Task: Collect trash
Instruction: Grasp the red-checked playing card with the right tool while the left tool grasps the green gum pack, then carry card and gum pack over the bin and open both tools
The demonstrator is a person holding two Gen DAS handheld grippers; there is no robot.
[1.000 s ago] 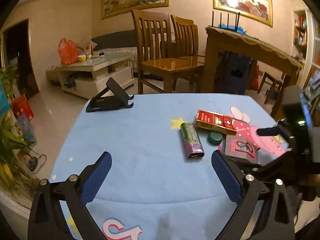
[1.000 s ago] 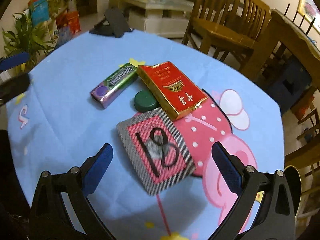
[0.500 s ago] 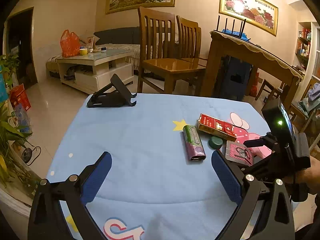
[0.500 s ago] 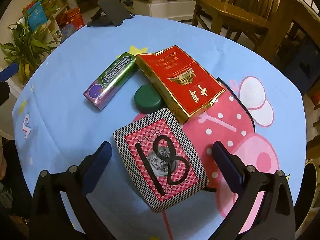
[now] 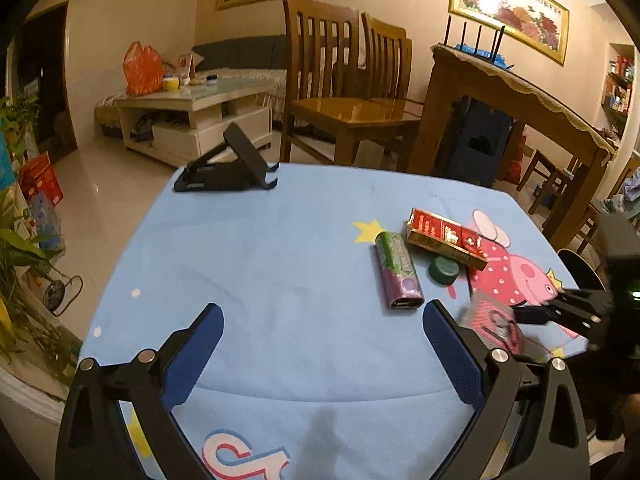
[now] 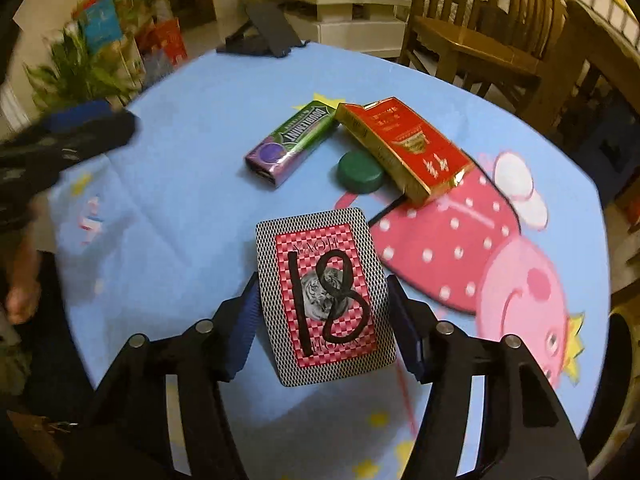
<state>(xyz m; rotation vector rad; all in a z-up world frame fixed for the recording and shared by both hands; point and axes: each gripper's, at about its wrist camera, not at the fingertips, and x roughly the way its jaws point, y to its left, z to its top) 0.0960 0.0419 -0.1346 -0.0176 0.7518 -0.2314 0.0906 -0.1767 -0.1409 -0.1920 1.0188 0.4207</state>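
Note:
My right gripper (image 6: 322,300) is shut on a playing-card pack (image 6: 326,294) marked "18", its fingers pressing both long sides; the pack also shows blurred in the left wrist view (image 5: 494,324). Beyond it on the blue tablecloth lie a green bottle cap (image 6: 359,167), a purple-green gum pack (image 6: 292,142) and a red cigarette pack (image 6: 404,144). In the left wrist view these sit right of centre: gum pack (image 5: 397,270), cap (image 5: 443,270), cigarette pack (image 5: 446,238). My left gripper (image 5: 322,354) is open and empty over the near cloth.
A black phone stand (image 5: 228,168) sits at the table's far left edge. Wooden chairs (image 5: 344,108) and a wooden table (image 5: 520,112) stand beyond. Plants (image 5: 16,240) are left of the table. The cloth (image 5: 260,260) has a pink pig print at right.
My right gripper closed around the card pack, which now sits between its fingers. The left gripper drew back slightly and stayed open.

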